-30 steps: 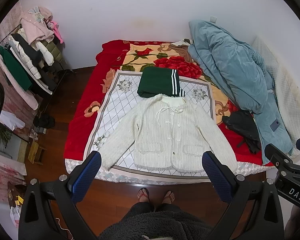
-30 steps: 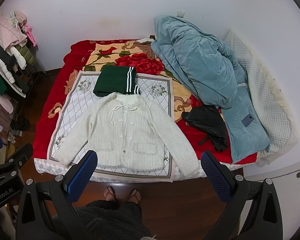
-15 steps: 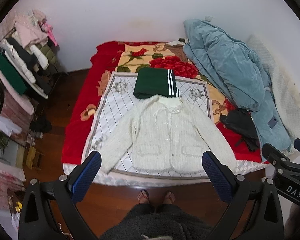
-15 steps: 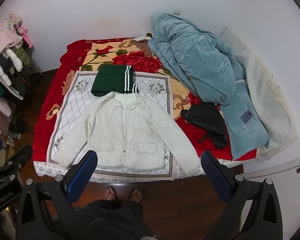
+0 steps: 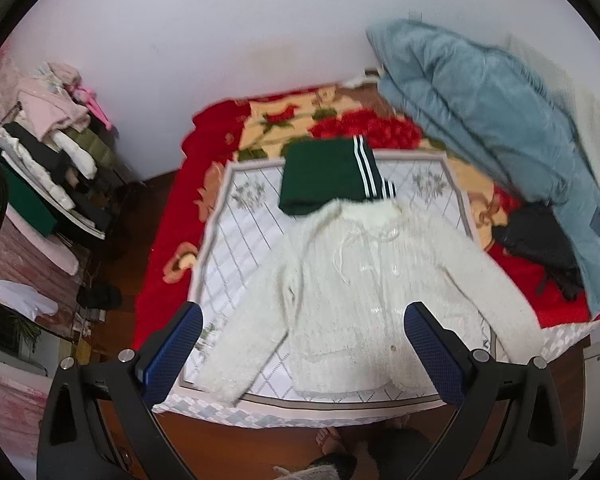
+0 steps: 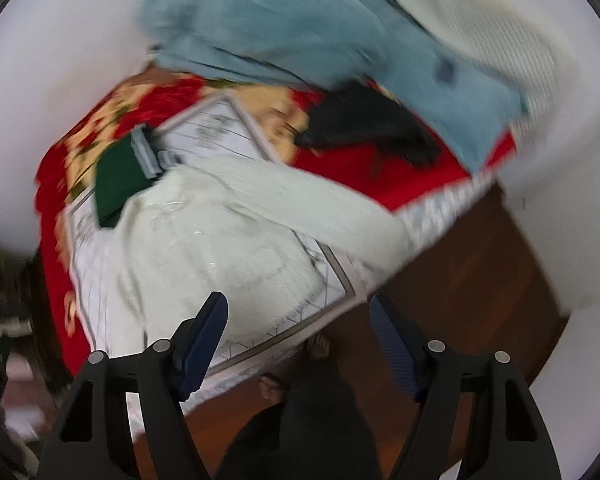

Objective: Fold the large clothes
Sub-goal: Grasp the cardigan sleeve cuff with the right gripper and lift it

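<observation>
The left gripper (image 5: 300, 338) hangs open and empty over the white fuzzy cardigan (image 5: 364, 288), spread flat on a quilted mat (image 5: 244, 232) on the bed (image 5: 164, 248). The right gripper (image 6: 298, 338), jaws just narrowing with nothing between them, is open above the cardigan's hem. At 12 o'clock lies a folded green garment (image 5: 320, 180); at 2, a blue duvet (image 5: 492, 120); at 9, a clothes rack (image 5: 52, 160). Wooden floor (image 5: 240, 448) below.
</observation>
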`<state>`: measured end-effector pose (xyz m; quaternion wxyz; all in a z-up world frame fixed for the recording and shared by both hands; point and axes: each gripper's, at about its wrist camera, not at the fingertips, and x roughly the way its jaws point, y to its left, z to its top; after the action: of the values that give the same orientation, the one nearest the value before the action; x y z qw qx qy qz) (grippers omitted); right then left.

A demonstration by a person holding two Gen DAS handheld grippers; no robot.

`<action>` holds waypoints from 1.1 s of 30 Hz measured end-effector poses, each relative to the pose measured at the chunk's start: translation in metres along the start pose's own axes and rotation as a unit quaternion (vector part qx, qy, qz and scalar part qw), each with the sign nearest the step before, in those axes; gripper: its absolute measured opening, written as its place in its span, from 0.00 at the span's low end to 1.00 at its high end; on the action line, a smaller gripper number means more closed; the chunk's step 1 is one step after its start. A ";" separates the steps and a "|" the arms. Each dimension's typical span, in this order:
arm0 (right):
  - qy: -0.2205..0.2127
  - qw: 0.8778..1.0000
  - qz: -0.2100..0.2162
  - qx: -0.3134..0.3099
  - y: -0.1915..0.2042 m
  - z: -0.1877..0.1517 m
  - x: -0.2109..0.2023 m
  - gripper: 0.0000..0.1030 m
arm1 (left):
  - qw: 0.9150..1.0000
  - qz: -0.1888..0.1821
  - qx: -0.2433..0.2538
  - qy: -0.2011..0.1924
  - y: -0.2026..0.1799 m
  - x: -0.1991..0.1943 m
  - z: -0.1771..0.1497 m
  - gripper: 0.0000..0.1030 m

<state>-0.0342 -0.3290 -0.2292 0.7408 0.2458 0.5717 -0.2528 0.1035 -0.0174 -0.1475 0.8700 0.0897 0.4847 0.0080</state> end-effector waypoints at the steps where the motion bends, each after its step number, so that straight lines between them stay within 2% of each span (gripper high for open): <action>1: 0.016 0.999 0.011 0.035 -0.019 0.003 0.030 0.73 | 1.000 0.003 -0.001 0.010 -0.008 0.017 -0.001 1.00; 3: 0.042 0.995 0.035 0.083 -0.045 0.008 0.078 0.73 | 1.000 0.003 -0.002 0.024 -0.023 0.044 -0.003 1.00; 4: 0.056 0.990 0.058 0.112 -0.059 0.011 0.110 0.73 | 0.999 0.010 -0.001 0.030 -0.032 0.059 -0.003 1.00; 8: 0.110 0.971 0.103 0.184 -0.091 0.012 0.227 0.73 | 0.997 0.037 0.004 0.063 -0.074 0.124 -0.008 1.00; 10: 0.140 0.956 0.121 0.229 -0.107 0.008 0.291 0.73 | 0.995 0.048 0.004 0.082 -0.092 0.156 -0.015 1.00; 13: 0.171 0.917 0.155 0.326 -0.139 -0.008 0.383 0.73 | 0.991 0.058 0.009 0.116 -0.117 0.199 -0.027 1.00; 14: 0.170 0.904 0.165 0.356 -0.149 -0.015 0.409 0.73 | 0.990 0.058 0.010 0.125 -0.121 0.209 -0.031 1.00; 15: 0.168 0.898 0.169 0.371 -0.154 -0.016 0.424 0.73 | 0.989 0.061 0.015 0.137 -0.131 0.226 -0.038 1.00; 17: 0.153 0.877 0.171 0.423 -0.175 -0.024 0.467 0.73 | 0.986 0.062 0.026 0.154 -0.145 0.248 -0.047 1.00; 19: 0.132 0.859 0.173 0.463 -0.193 -0.028 0.497 0.73 | 0.983 0.065 0.038 0.167 -0.158 0.270 -0.053 1.00; 20: 0.108 0.851 0.180 0.482 -0.201 -0.028 0.504 0.73 | 0.981 0.064 0.042 0.176 -0.167 0.283 -0.056 1.00; 21: 0.082 0.846 0.182 0.494 -0.205 -0.026 0.504 0.56 | 0.981 0.062 0.044 0.180 -0.176 0.294 -0.056 1.00; 22: 0.040 0.846 0.173 0.502 -0.211 -0.022 0.495 0.40 | 0.981 0.060 0.046 0.180 -0.184 0.301 -0.055 1.00; 24: -0.024 0.853 0.178 0.490 -0.212 -0.008 0.475 0.35 | 0.983 0.050 0.049 0.173 -0.199 0.312 -0.051 1.00; 26: -0.061 0.874 0.174 0.449 -0.206 0.011 0.465 0.35 | 0.985 0.038 0.047 0.164 -0.213 0.320 -0.048 1.00; 27: -0.063 0.881 0.176 0.435 -0.204 0.015 0.468 0.35 | 0.985 0.033 0.047 0.165 -0.221 0.325 -0.047 1.00; 28: -0.053 0.885 0.177 0.428 -0.202 0.018 0.480 0.41 | 0.985 0.029 0.044 0.166 -0.227 0.330 -0.046 1.00; 29: -0.040 0.883 0.184 0.430 -0.203 0.019 0.491 0.47 | 0.984 0.022 0.038 0.172 -0.232 0.337 -0.045 1.00; 30: -0.031 0.873 0.202 0.442 -0.205 0.018 0.508 0.55 | 0.983 0.016 0.032 0.178 -0.237 0.342 -0.046 1.00; 31: -0.037 0.861 0.217 0.459 -0.208 0.018 0.518 0.58 | 0.982 0.011 0.029 0.185 -0.242 0.348 -0.048 1.00; 33: -0.044 0.846 0.229 0.480 -0.206 0.020 0.525 0.64 | 0.981 0.008 0.032 0.191 -0.249 0.356 -0.048 1.00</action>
<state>-0.0403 -0.5456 -0.7499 0.5916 0.6832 0.2735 -0.3293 0.2332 -0.2190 -0.5129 0.7578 0.1180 0.6415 0.0161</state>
